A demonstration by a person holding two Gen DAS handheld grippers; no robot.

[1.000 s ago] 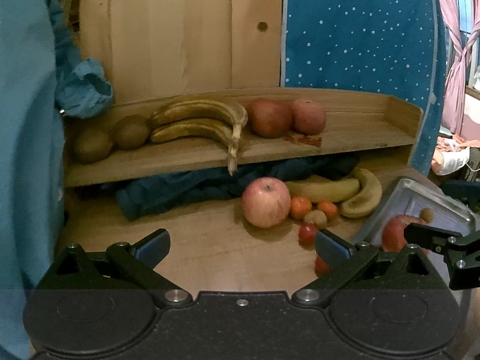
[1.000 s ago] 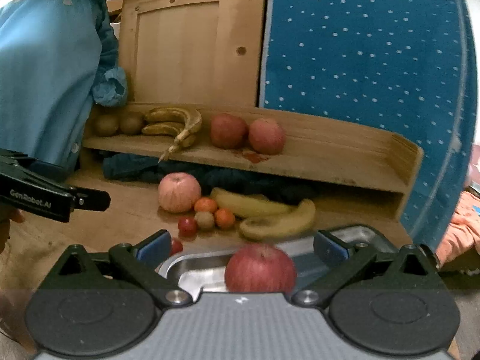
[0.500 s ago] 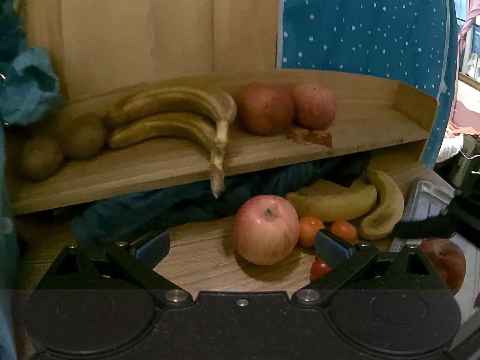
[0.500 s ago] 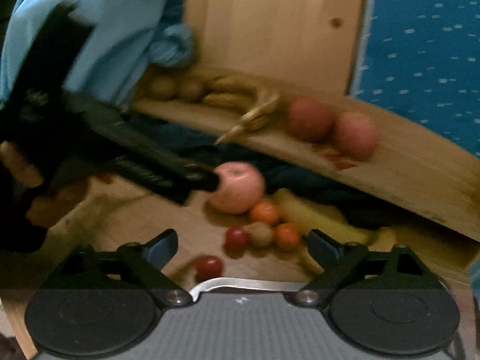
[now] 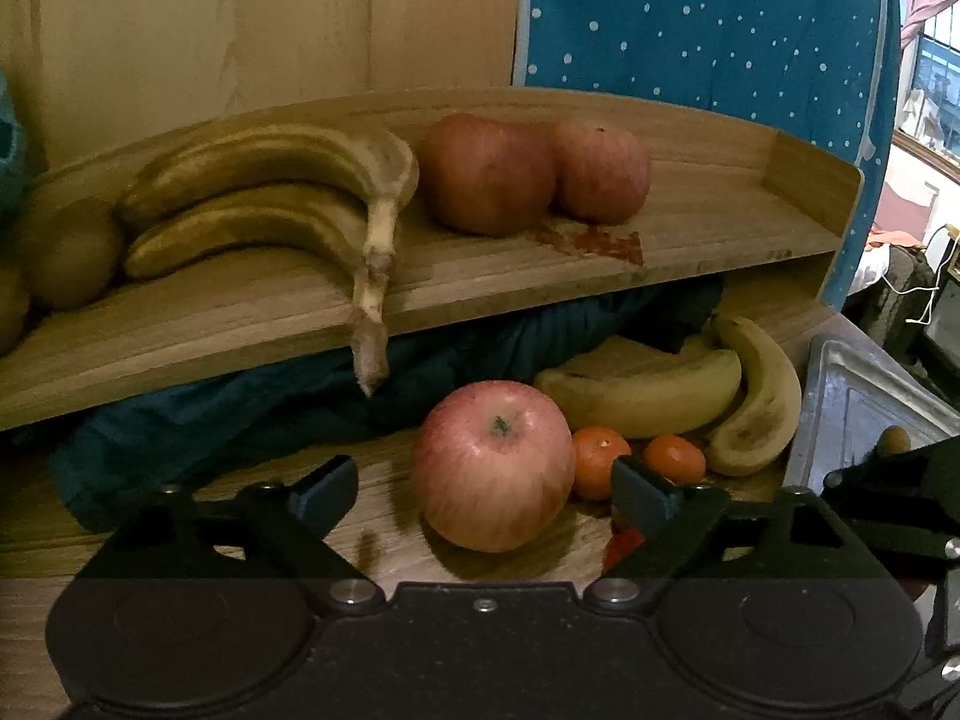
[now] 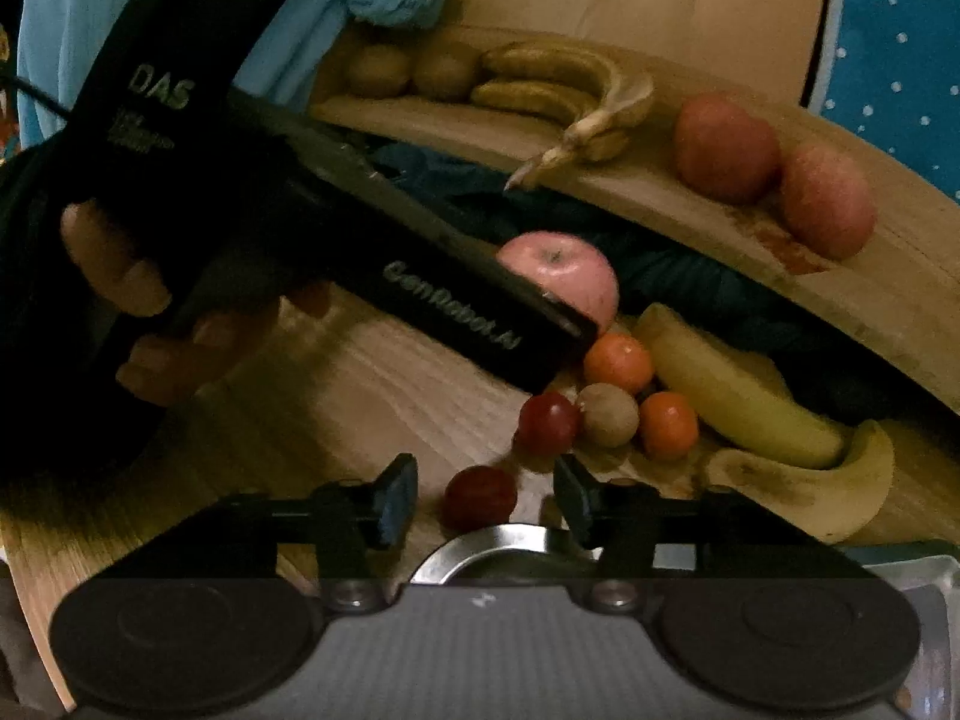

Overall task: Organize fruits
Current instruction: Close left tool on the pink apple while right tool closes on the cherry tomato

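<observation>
A pink apple (image 5: 493, 463) lies on the wooden table, between the open fingers of my left gripper (image 5: 483, 495); it also shows in the right wrist view (image 6: 564, 275). Beside it lie oranges (image 5: 597, 461), two yellow bananas (image 5: 654, 390) and small red fruits (image 6: 547, 423). My right gripper (image 6: 483, 495) is open around a small red fruit (image 6: 479, 496) without touching it, above the metal tray's rim (image 6: 498, 546). The shelf (image 5: 480, 288) holds brown bananas (image 5: 270, 192), two apples (image 5: 486, 174) and kiwis (image 5: 66, 252).
A dark blue cloth (image 5: 240, 414) is stuffed under the shelf. The metal tray (image 5: 864, 396) stands at the right. A blue dotted panel (image 5: 720, 30) and a wooden board (image 5: 270, 30) stand behind. The left gripper's body (image 6: 300, 180) crosses the right wrist view.
My left gripper has moved forward so the pink apple sits between its fingers. My right gripper has swung left off the tray's apple, narrowed its opening, and now frames a small red fruit.
</observation>
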